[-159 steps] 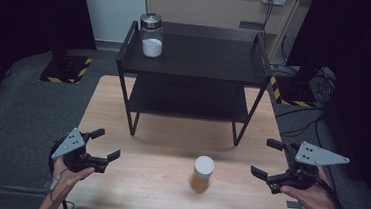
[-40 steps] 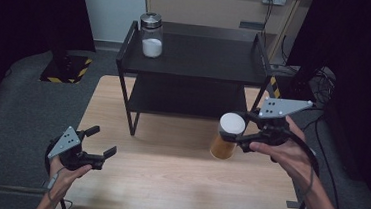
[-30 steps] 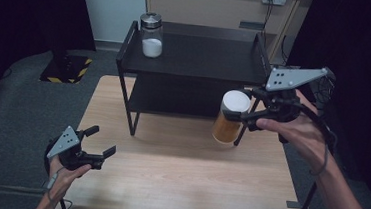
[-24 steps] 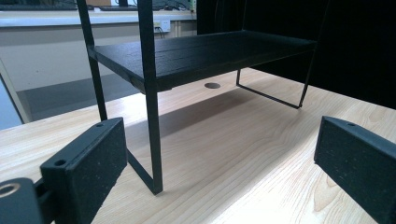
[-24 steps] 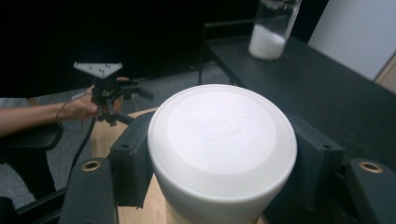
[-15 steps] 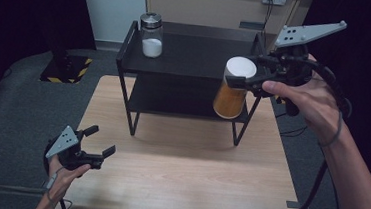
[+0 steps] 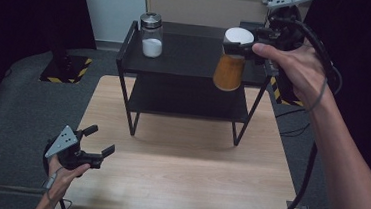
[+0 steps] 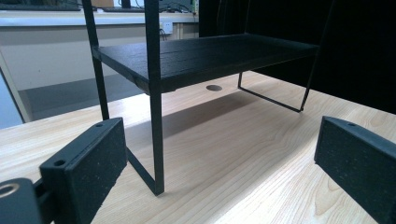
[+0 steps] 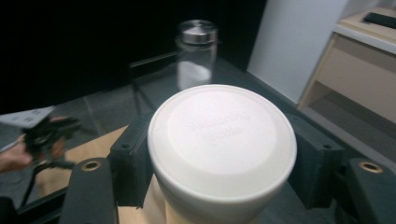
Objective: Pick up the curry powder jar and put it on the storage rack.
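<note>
**Kid:** What is in your right gripper point(image 7: 238, 42)?

**Me:** A brown jar point(image 7: 229, 70) with a white lid point(image 9: 222, 135). My 2 black jaws pinch it just under the lid, 1 on each side. I hold it up in the air, over the right end of the top shelf point(image 7: 192, 52) of the black rack point(image 7: 125, 74). The jar hangs a bit tilted, with its bottom low and near the front edge of the shelf. I cannot tell if it touches the shelf.

**Kid:** Is something else up there?

**Me:** Yes, 1 glass jar point(image 7: 151, 35) with a silver cap. It has white stuff in the bottom. It stands upright at the left end of that shelf, well apart from my brown jar.

**Kid:** And your left gripper point(image 7: 99, 144)?

**Me:** It holds nothing. Its jaws are spread wide. It sits low over the wooden table point(image 7: 183, 174), near the front left corner, and it looks toward the rack's leg point(image 8: 154, 116).
</note>
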`<state>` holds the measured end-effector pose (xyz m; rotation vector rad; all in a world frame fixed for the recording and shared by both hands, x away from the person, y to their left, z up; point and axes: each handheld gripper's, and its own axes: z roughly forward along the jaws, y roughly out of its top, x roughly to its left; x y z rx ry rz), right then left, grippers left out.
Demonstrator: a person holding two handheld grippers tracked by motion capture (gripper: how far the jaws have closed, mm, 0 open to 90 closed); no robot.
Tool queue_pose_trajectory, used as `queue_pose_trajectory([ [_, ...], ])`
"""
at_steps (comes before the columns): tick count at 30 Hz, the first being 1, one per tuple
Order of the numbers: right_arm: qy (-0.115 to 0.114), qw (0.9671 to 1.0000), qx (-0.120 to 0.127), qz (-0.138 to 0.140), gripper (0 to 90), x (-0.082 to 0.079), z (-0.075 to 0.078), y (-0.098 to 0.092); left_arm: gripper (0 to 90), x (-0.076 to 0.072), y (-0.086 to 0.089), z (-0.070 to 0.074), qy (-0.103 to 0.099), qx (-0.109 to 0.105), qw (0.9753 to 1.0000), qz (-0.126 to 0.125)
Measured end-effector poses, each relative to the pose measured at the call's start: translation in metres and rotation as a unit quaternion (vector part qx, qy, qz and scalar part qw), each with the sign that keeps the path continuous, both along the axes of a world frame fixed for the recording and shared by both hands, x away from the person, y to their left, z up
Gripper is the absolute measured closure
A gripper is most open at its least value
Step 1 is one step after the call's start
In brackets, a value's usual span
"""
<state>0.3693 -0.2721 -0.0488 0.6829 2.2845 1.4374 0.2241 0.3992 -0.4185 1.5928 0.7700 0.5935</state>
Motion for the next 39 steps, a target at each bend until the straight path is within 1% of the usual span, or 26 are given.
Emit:
queue_pose_trajectory([
  [2,0.001,0.9999,0.000,-0.011,33.8,0.007,0.002,0.003,1.6,0.000,0.000,-0.001,0.002,-0.002,1.0000,0.001],
  [4,0.005,0.9997,0.003,-0.022,33.7,0.016,0.003,0.004,1.5,0.000,0.000,0.000,0.002,0.000,1.0000,0.002],
  [8,0.008,0.9986,0.011,-0.051,33.8,0.033,0.003,0.005,1.6,0.001,0.002,-0.002,0.002,-0.007,1.0000,0.005],
  [14,0.007,0.9950,0.005,-0.099,33.7,0.053,0.005,0.010,1.5,0.003,0.005,-0.004,0.005,-0.011,0.9999,0.009],
  [18,0.004,0.9927,-0.001,-0.120,33.7,0.063,0.005,0.012,1.5,0.005,0.005,-0.005,0.006,-0.011,0.9999,0.010],
  [20,0.005,0.9917,0.005,-0.128,33.7,0.067,0.003,0.012,1.5,0.005,0.005,-0.005,0.007,-0.011,0.9999,0.010],
  [24,0.007,0.9904,0.008,-0.138,33.7,0.074,0.000,0.012,1.6,0.006,0.006,-0.005,0.008,-0.010,0.9999,0.009],
  [28,0.014,0.9901,0.002,-0.140,33.7,0.080,-0.002,0.012,1.6,0.008,0.006,-0.005,0.008,-0.010,0.9999,0.008],
  [32,0.013,0.9897,-0.010,-0.142,33.7,0.082,-0.003,0.015,1.5,0.009,0.005,-0.005,0.009,-0.010,0.9999,0.005],
  [39,0.026,0.9896,-0.009,-0.141,33.7,0.088,-0.012,0.015,1.6,0.009,0.006,-0.006,0.010,-0.012,0.9999,0.006],
])
